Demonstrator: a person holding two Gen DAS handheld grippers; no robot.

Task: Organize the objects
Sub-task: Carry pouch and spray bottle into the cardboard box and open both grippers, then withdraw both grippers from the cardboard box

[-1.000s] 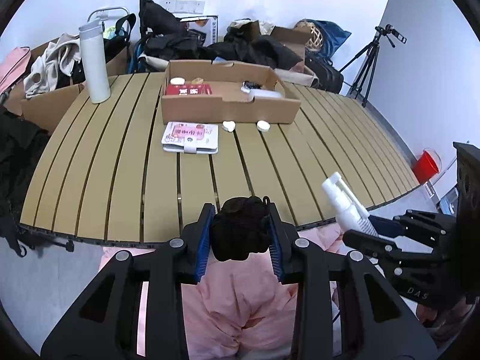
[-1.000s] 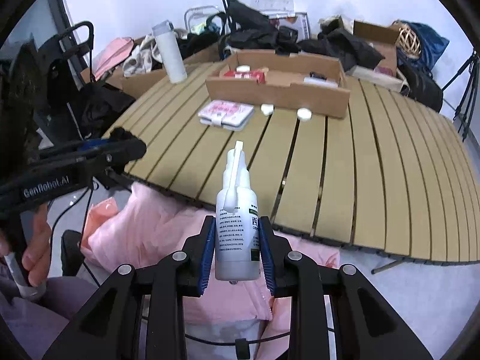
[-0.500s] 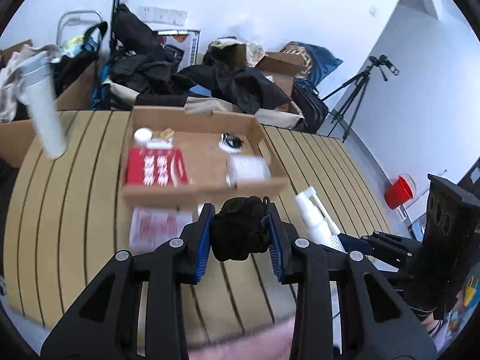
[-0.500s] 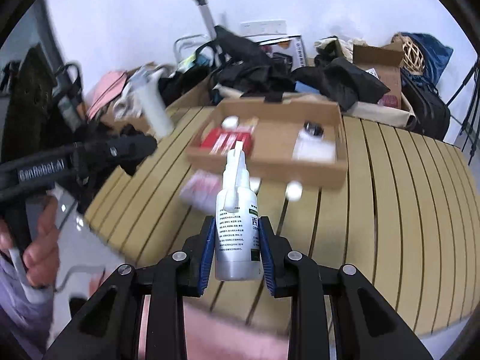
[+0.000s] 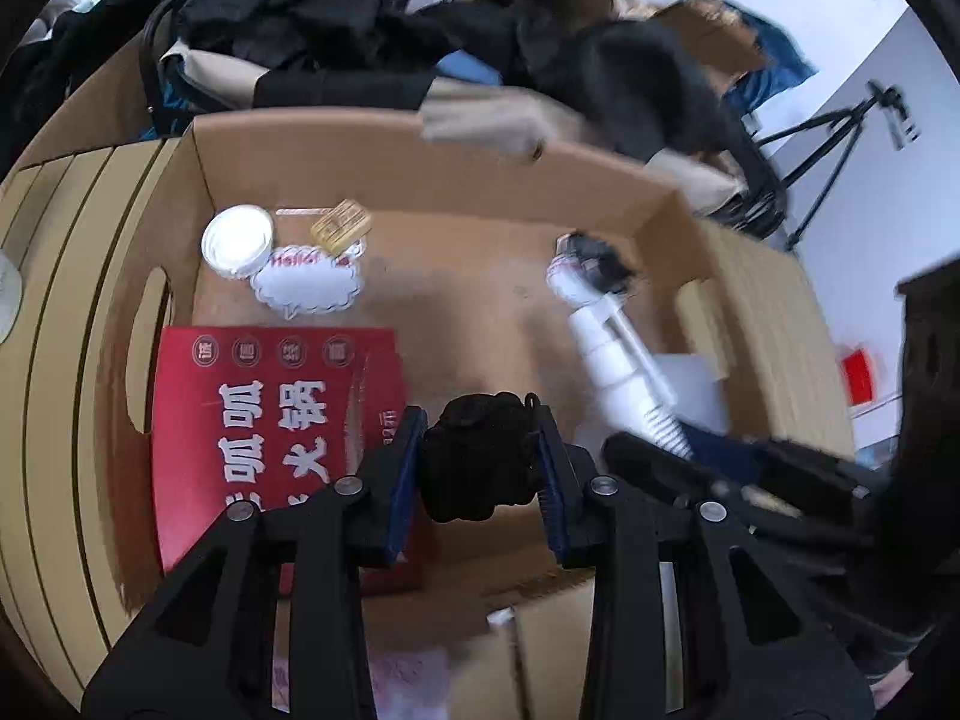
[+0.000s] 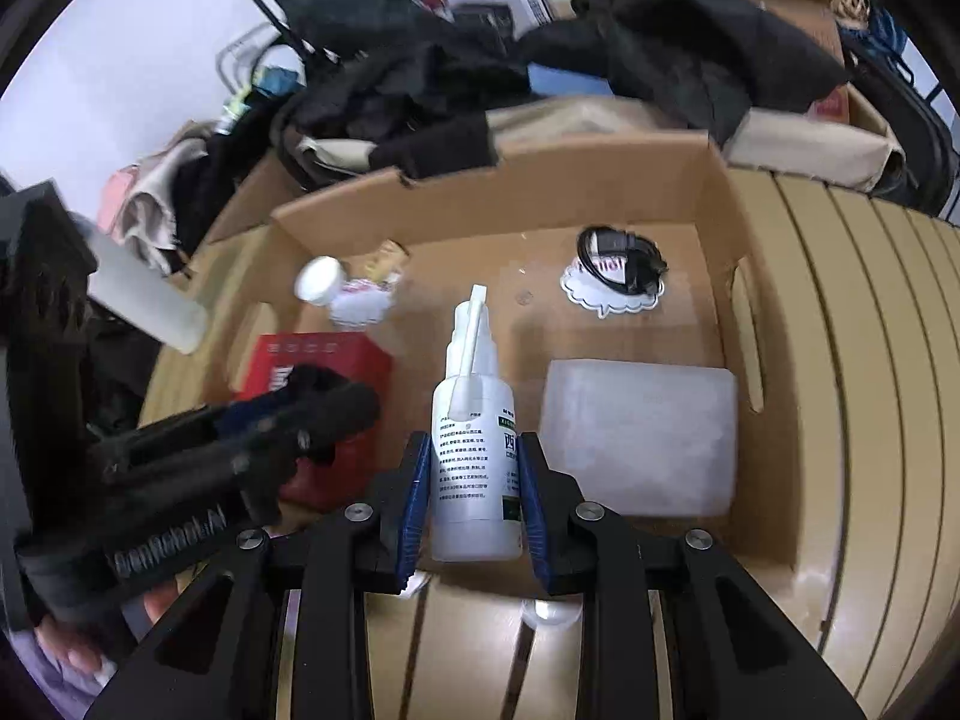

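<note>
The cardboard box (image 6: pixel 714 192) on the slatted bench (image 6: pixel 870 360) is the biggest thing in play, and both hand-held grippers hang above its open top, so the main risk is a crowded drop: the two tools sit close together over the same stretch of floor and could knock each other if both come down at once. The red carton (image 5: pixel 270 408) fills the box's left side and the pale flat packet (image 6: pixel 642 438) its right, leaving only a bare middle strip; anything let go off-centre is likely to land on one of them and slide. The right hand-held gripper (image 6: pixel 474 468) is clamped on the white spray bottle (image 6: pixel 474 450), held upright over that strip with its thin nozzle toward the far wall; released standing, such a tall, narrow bottle would probably topple, perhaps onto the coiled black cable (image 6: pixel 618 258) on its white cloud-shaped card. The left hand-held gripper (image 5: pixel 480 462) is clenched on a small black bundle (image 5: pixel 474 456), just above the carton's near right corner; it looks like soft fabric, though the blur makes that uncertain, and a soft thing can cling to the pads on release. The smallest hazards are the round white lid (image 5: pixel 237 240) and the little tan block (image 5: pixel 342 222) at the far left corner, easily nudged by a careless sweep.
</note>
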